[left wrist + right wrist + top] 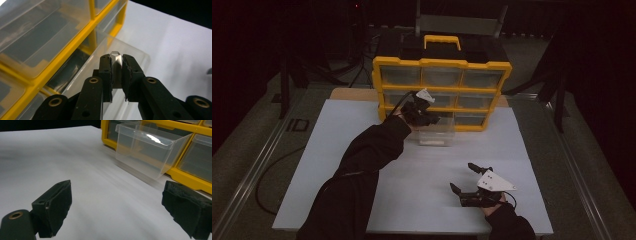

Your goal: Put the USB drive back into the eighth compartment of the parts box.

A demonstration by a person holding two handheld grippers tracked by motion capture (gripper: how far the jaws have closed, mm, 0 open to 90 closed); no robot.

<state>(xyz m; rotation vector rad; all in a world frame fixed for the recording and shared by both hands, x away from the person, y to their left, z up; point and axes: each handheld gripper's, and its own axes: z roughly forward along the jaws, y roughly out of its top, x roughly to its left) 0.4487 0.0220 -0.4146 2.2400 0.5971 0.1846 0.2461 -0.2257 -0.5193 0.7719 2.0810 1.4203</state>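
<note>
While the right gripper (463, 177) rested low on the white table (362, 150) nearest the person, its jaws stood spread wide with nothing between them, and the right gripper view looked across bare tabletop toward the work. Farther out, the left gripper (424, 120) was clenched on the handle tab (116, 58) of a clear plastic drawer (437, 135); in the left gripper view the two black pads pinched that small translucent tab from both sides. The drawer itself sat on the table just in front of the yellow organizer (442, 92), and from the right gripper view (145, 150) it appeared drawn out of the bottom row, its rear end close against the frame; whether it had come fully free could not be told. It looked empty as far as its clear walls showed. Judged from this, the pulling-out seemed largely done, and what was left was probably to bring the drawer clear and set it down. Behind it the organizer's other drawers sat closed.
</note>
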